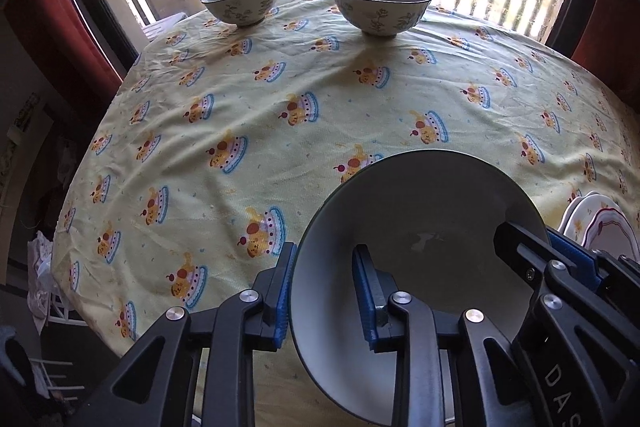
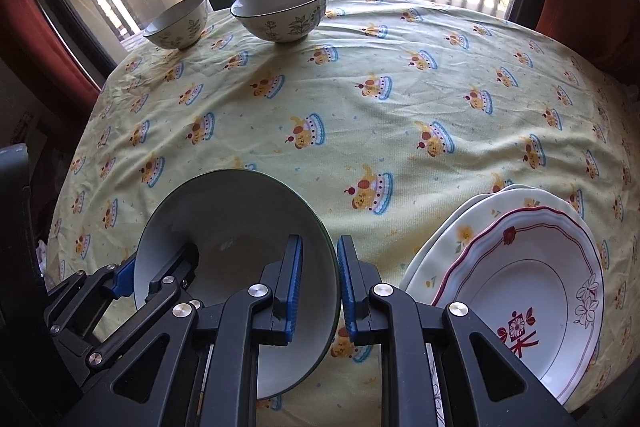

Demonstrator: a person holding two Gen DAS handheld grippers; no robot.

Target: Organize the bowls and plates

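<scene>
In the left wrist view the left gripper (image 1: 325, 297) angles steeply down at the lower centre, its jaws straddling the left rim of the large bowl (image 1: 420, 227) with a visible gap at the inner pad, released. The bowl sits tilted at lower right, mouth toward the camera, over the tabletop (image 1: 280, 107).

In the right wrist view the right gripper (image 2: 319, 293) angles down likewise, jaws clenched on the bowl's right rim at lower left, beside the stacked plates (image 2: 520, 267) at lower right.

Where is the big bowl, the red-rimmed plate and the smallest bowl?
big bowl (image 1: 420, 211): left wrist view, inner wall.
red-rimmed plate (image 2: 532, 291): right wrist view, white middle.
smallest bowl (image 2: 180, 23): right wrist view, outer side.
</scene>
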